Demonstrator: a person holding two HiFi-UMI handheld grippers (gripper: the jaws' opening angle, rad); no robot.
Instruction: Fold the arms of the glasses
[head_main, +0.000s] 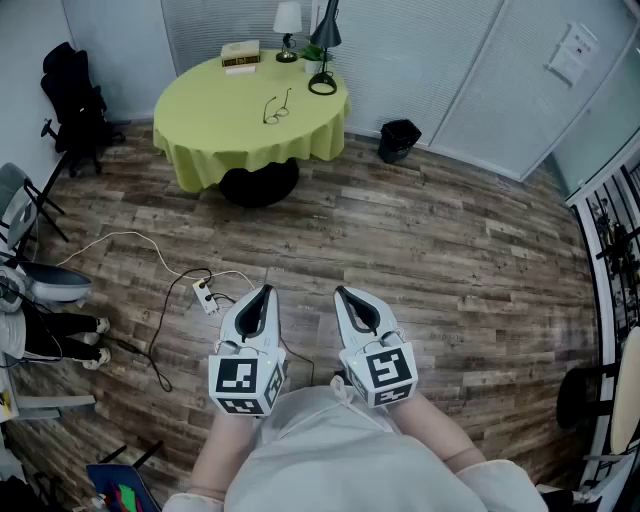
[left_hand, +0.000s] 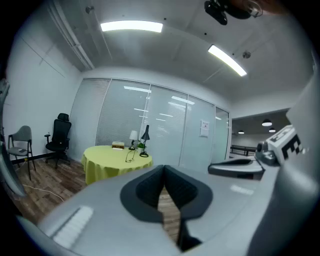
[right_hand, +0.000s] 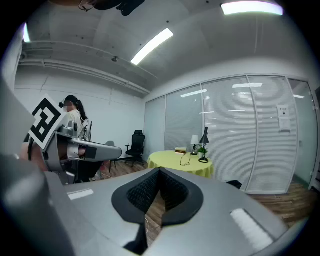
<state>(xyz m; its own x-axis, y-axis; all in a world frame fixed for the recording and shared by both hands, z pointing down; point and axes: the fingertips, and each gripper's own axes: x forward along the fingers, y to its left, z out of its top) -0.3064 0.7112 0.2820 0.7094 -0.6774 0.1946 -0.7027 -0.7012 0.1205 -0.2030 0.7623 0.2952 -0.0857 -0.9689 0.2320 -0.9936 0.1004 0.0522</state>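
A pair of thin-framed glasses (head_main: 276, 107) lies with its arms spread on a round table with a yellow-green cloth (head_main: 205, 120), far across the room. The glasses (left_hand: 131, 154) also show small in the left gripper view, and the glasses (right_hand: 185, 159) in the right gripper view. My left gripper (head_main: 264, 292) and right gripper (head_main: 342, 293) are held side by side close to the person's body, well short of the table. Both are shut with nothing between their jaws, tips touching.
On the table stand a black desk lamp (head_main: 325, 50), a small white lamp (head_main: 288, 28), a plant and a box (head_main: 240, 54). A white power strip and cable (head_main: 205, 296) lie on the wood floor. A black bin (head_main: 399, 139) sits right of the table, chairs (head_main: 70, 105) to the left.
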